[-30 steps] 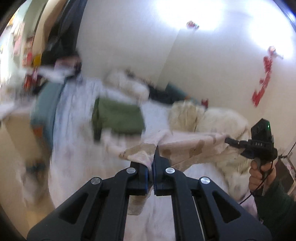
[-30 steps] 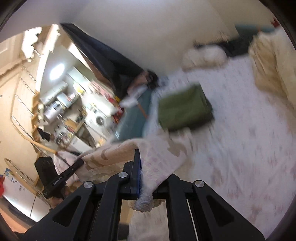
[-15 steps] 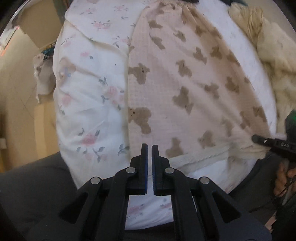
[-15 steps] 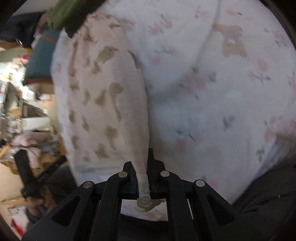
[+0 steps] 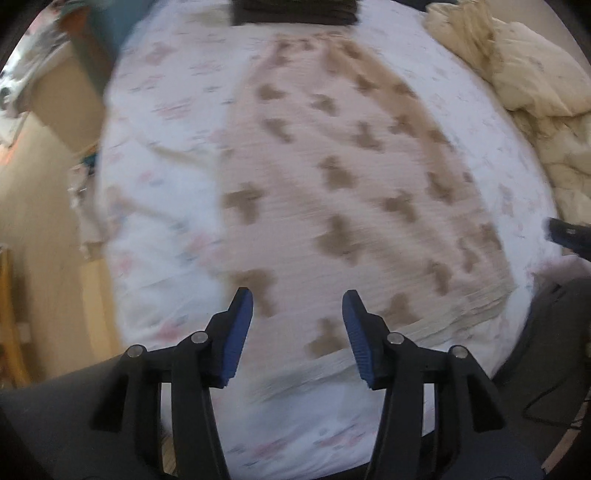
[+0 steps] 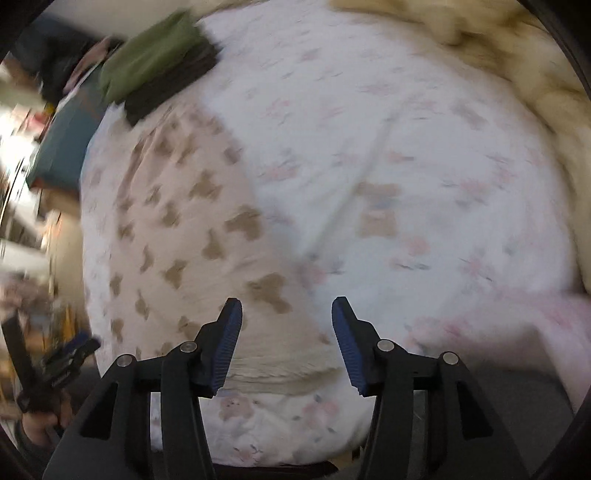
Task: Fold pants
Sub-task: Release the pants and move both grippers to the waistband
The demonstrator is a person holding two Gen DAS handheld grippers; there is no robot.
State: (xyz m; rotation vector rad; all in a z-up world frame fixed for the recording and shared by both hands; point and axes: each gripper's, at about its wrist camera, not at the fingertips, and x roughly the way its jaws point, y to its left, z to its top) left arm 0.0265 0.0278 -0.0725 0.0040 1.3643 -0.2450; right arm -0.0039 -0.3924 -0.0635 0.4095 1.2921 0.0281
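Both tools, left tool (image 5: pixel 297 308) and right tool (image 6: pixel 286 315), are just opening, empty, over the pants' (image 5: pixel 332 177) waistband; smooth flat on the bed (image 6: pixel 406 129) before regripping.

The left claw (image 5: pixel 297 295) points down at the pants (image 5: pixel 332 192), which lie spread flat on the bed (image 5: pixel 155 155); its jaws have just been opening, their blue pads apart with nothing pinched between them. A cream blanket (image 5: pixel 524 81) is bunched at upper right, a dark folded garment (image 5: pixel 295 13) beyond the pants. The right claw's tip (image 5: pixel 565 234) shows at the right edge.
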